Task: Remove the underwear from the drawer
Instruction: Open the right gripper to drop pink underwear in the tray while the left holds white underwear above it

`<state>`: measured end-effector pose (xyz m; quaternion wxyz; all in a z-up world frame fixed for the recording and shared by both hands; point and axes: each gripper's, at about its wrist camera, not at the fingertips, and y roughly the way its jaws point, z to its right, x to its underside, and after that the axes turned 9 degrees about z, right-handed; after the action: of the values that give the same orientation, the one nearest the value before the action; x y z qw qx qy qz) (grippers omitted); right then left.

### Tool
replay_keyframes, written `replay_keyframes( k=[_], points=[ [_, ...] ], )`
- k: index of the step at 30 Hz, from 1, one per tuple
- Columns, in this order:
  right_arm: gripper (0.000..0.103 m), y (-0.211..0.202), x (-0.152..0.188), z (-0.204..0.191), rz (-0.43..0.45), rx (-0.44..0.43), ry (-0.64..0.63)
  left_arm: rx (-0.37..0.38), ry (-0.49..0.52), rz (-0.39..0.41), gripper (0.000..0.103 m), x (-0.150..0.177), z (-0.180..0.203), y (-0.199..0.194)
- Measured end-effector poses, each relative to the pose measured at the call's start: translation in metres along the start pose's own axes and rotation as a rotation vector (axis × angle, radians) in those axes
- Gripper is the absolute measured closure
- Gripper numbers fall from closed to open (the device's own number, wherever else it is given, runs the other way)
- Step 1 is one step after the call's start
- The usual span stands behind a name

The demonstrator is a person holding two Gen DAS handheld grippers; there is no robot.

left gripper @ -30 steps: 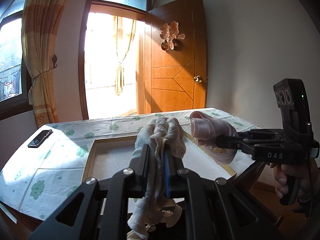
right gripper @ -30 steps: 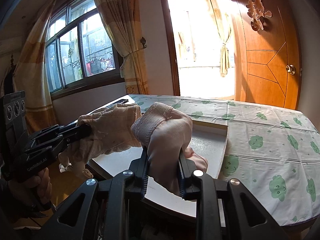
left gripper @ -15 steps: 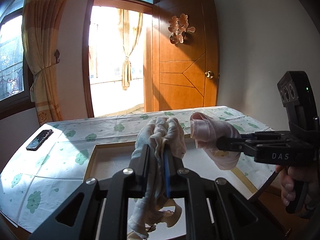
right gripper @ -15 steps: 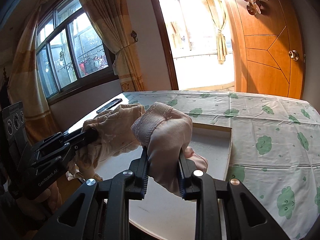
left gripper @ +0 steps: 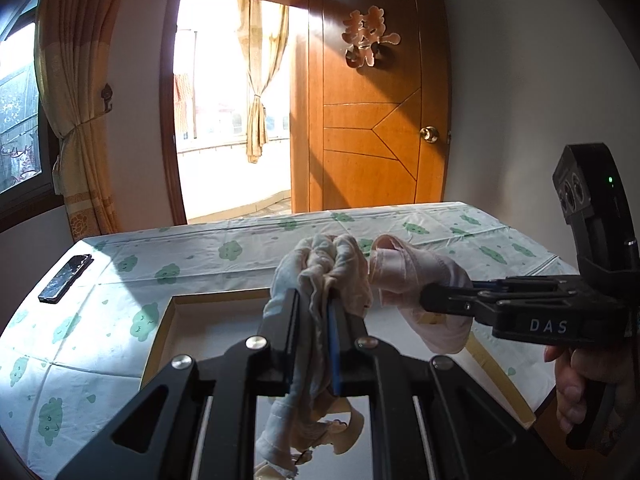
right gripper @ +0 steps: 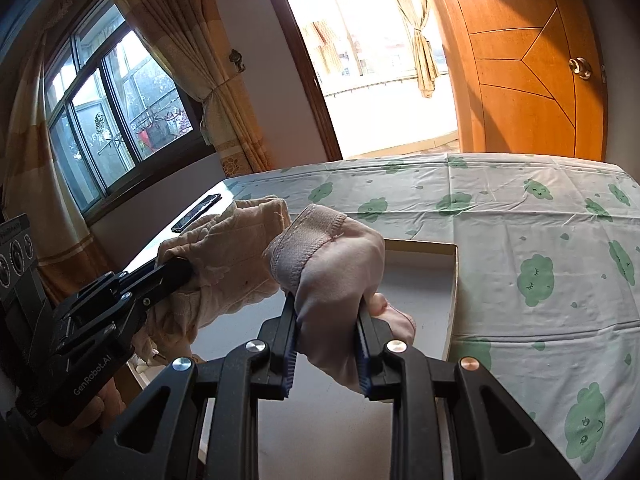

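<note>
My left gripper (left gripper: 314, 300) is shut on a bunched cream underwear (left gripper: 332, 256), whose loose end hangs below the jaws. Close to its right, my right gripper (left gripper: 430, 300) is shut on a pink underwear (left gripper: 420, 276). In the right wrist view the pink underwear (right gripper: 336, 248) bulges up between the fingers of my right gripper (right gripper: 328, 312). There my left gripper (right gripper: 180, 270) holds the cream underwear (right gripper: 228, 248) just to the left, the two garments nearly touching. Both hang above the open drawer (left gripper: 162, 336), whose white bottom shows bare below them.
The table's cloud-print cloth (right gripper: 520, 216) spreads beyond the drawer's rim (right gripper: 452, 292). A dark phone (left gripper: 66, 278) lies at the table's far left corner. Behind stand a wooden door (left gripper: 372, 140), an open doorway and curtained windows. A person's hand (left gripper: 576, 376) grips the right gripper's handle.
Both grippers have moved forward side by side over the drawer toward the table, each keeping its garment. The right gripper has rolled a little.
</note>
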<state>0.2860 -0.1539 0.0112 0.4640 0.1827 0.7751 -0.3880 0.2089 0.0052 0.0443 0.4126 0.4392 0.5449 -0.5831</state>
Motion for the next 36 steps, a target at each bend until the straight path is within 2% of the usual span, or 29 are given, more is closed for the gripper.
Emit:
replay_keyframes(
  k=[17, 22, 31, 33, 34, 35, 36],
  points=[
    [0.076, 0.047, -0.018, 0.030, -0.105, 0.041, 0.103, -0.050, -0.087, -0.086, 0.093, -0.012, -0.005, 0.058],
    [0.076, 0.056, -0.018, 0.039, -0.114, 0.073, 0.112, -0.042, -0.119, -0.113, 0.092, -0.013, -0.002, 0.071],
    [0.072, 0.071, -0.020, 0.049, -0.143, 0.109, 0.131, -0.009, -0.177, -0.211, 0.090, -0.005, 0.001, 0.095],
    [0.067, 0.070, -0.019, 0.049, -0.146, 0.114, 0.132, -0.011, -0.164, -0.213, 0.085, -0.005, 0.004, 0.093],
    [0.058, 0.069, -0.019, 0.049, -0.144, 0.121, 0.124, -0.009, -0.166, -0.212, 0.083, -0.005, 0.004, 0.091],
    [0.047, 0.067, -0.019, 0.049, -0.141, 0.130, 0.112, -0.004, -0.171, -0.211, 0.077, -0.006, 0.005, 0.090],
    [0.040, 0.065, -0.018, 0.049, -0.137, 0.140, 0.106, 0.001, -0.175, -0.210, 0.069, -0.006, 0.005, 0.088]
  ],
)
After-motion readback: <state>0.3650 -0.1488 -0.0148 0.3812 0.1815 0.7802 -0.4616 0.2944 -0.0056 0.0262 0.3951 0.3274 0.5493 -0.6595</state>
